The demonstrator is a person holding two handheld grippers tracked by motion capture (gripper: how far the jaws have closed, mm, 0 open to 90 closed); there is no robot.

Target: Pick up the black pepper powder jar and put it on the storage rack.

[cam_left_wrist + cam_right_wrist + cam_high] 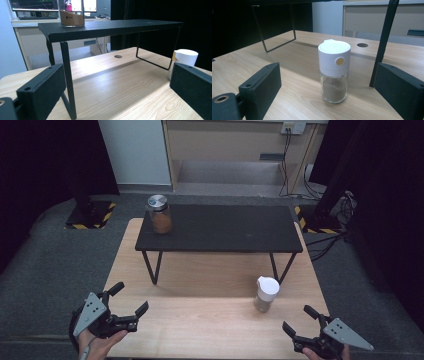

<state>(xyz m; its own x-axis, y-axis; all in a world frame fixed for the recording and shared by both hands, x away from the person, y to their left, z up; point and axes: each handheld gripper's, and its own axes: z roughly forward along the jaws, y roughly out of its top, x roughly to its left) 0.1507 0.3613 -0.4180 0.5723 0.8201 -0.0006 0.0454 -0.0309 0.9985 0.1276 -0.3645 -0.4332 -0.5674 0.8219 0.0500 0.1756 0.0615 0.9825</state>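
From the high view, a light wooden table (pixel 210 320) stood on grey carpet, with a low black shelf (pixel 220 227) set across its far half on thin legs. A metal-lidded jar (pixel 159 214) of brown powder sat at the shelf's left end. The white-capped shaker (pixel 266 294) stood upright on the bare wood near the shelf's right front leg, just ahead of the right gripper (pixel 297 320), whose jaws were spread and empty at the table's near right corner. The left gripper (pixel 129 298) hovered released at the near left edge, well apart from the shaker. Dark curtains flanked the room; a pale cabinet stood behind.

In the left gripper view, the jaws stood wide with only wood between them. The shelf's leg (pixel 68 82) rose close by, with open space beneath the shelf.

In the right gripper view, the shaker (pixel 334 71) stood between the parted jaws' line, untouched, beside a shelf leg (pixel 384 42).
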